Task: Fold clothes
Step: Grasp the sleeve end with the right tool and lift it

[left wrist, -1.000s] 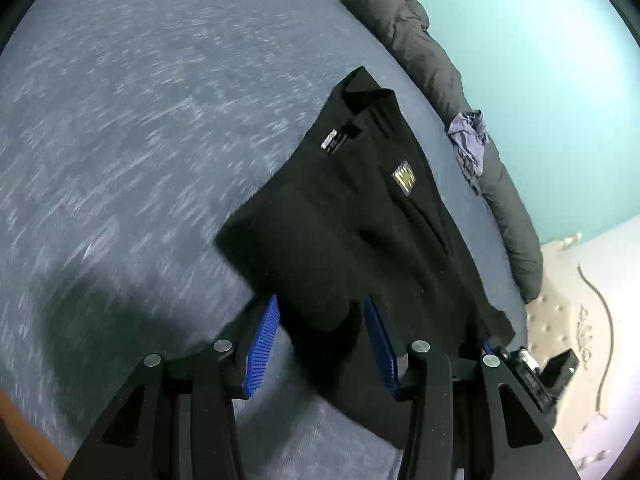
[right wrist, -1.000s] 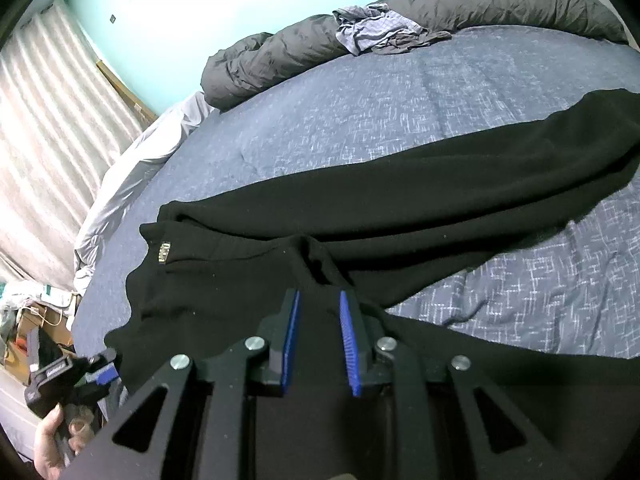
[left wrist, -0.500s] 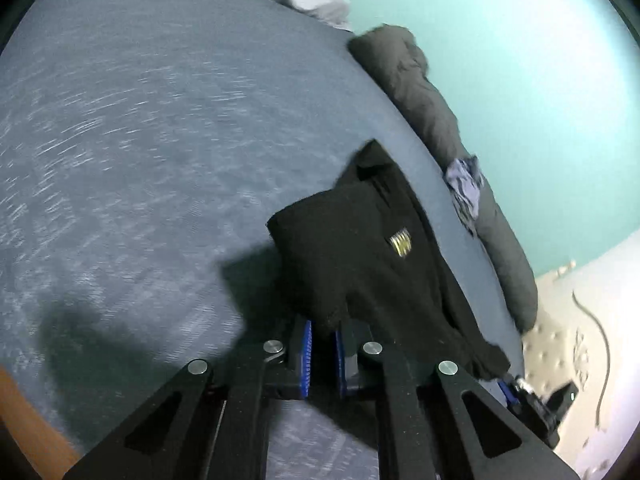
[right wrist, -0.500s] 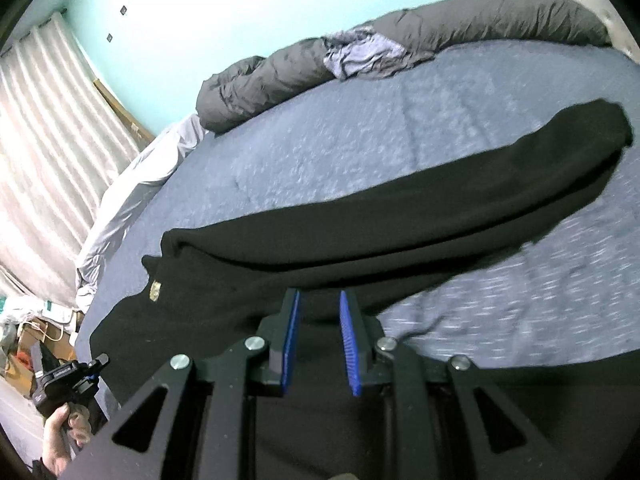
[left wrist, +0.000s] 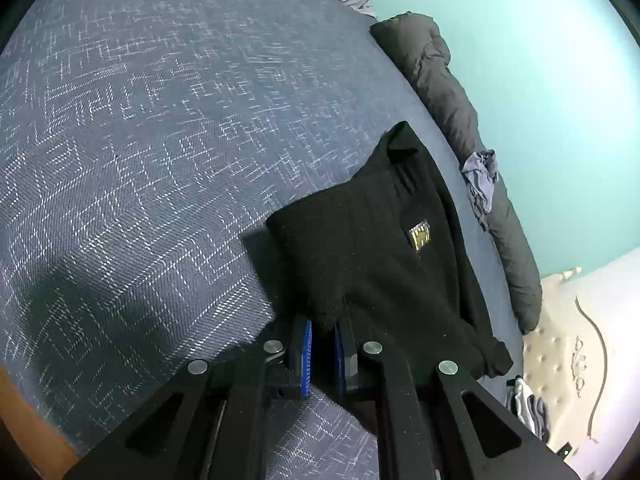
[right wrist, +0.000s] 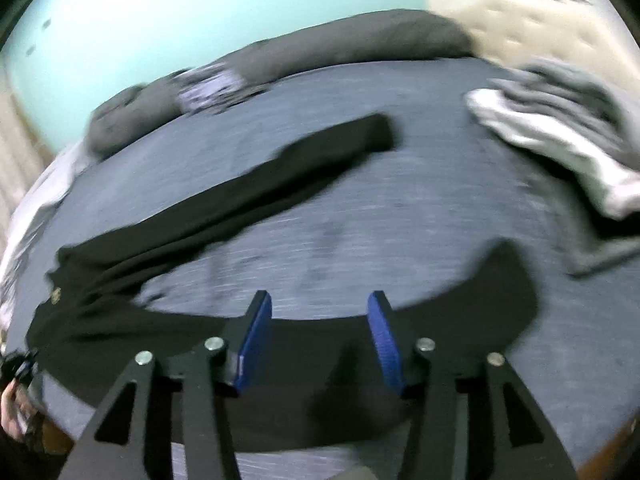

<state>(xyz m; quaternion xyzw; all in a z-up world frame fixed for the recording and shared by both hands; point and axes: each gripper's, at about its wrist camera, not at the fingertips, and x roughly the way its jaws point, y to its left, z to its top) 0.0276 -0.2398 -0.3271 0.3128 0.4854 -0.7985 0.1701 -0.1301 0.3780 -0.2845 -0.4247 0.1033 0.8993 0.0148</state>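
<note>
A black sweater (left wrist: 380, 256) with a small gold badge (left wrist: 419, 235) lies on the blue patterned bedspread (left wrist: 140, 140). My left gripper (left wrist: 322, 330) is shut on a lifted fold of its near edge. In the blurred right wrist view the sweater (right wrist: 192, 216) stretches from the left, one long sleeve (right wrist: 336, 144) reaching toward the back. My right gripper (right wrist: 316, 312) stands open over the sweater's near edge, with nothing between its blue pads.
A rolled grey duvet (left wrist: 460, 120) runs along the turquoise wall, with a lilac cloth (left wrist: 480, 180) on it. Grey and white clothes (right wrist: 560, 132) are piled at the right. A cream padded headboard (left wrist: 572, 340) stands beyond. A hand (right wrist: 12, 408) shows at the lower left.
My left gripper closed on the sweater's edge and lifted a fold over the body. My right gripper let go, opened wide and swung to the right.
</note>
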